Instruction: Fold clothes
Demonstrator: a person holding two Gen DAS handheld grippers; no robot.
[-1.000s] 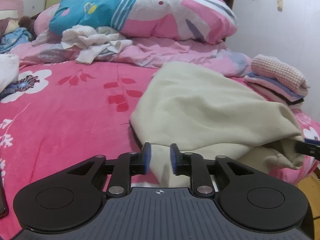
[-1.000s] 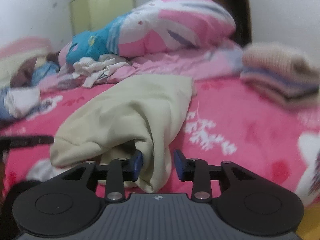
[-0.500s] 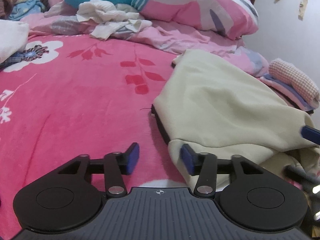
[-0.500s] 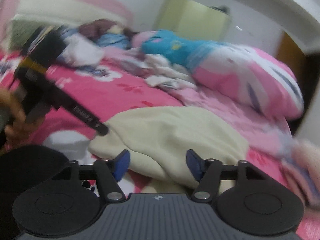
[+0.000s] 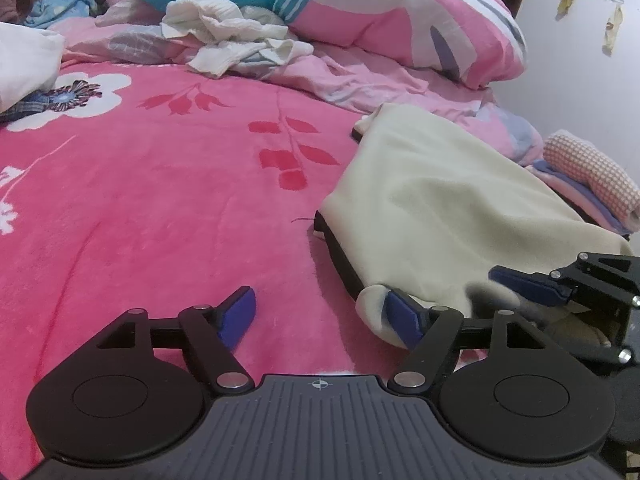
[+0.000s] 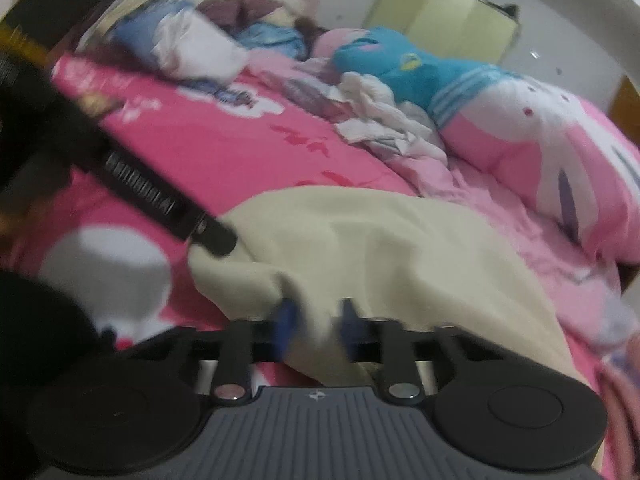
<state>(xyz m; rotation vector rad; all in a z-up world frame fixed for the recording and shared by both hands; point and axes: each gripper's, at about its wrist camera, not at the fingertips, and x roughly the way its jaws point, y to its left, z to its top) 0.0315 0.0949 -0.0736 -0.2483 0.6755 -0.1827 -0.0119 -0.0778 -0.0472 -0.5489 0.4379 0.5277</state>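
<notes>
A cream garment point(image 5: 452, 208) with a dark lining at its edge lies folded over on the pink floral bedspread point(image 5: 160, 200). My left gripper point(image 5: 322, 318) stands wide open just left of the garment's near corner. Its right finger point(image 5: 404, 320) touches that corner and nothing sits between the pads. In the blurred right wrist view, my right gripper point(image 6: 316, 326) has its fingers drawn close, with a fold of the cream garment point(image 6: 400, 248) between them. The right gripper's blue pad point(image 5: 528, 282) also shows at the garment's right end.
A stack of folded clothes point(image 5: 588, 176) sits at the right edge of the bed. Crumpled white clothes point(image 5: 236, 40) and a big pink and blue pillow point(image 5: 380, 8) lie at the back. A white item point(image 5: 24, 64) lies far left. The left tool's black body point(image 6: 152, 196) crosses the right view.
My left gripper let go of the cream garment and opened wide, shifting left. My right gripper opened, swung round, and has closed in on a fold of the garment again.
</notes>
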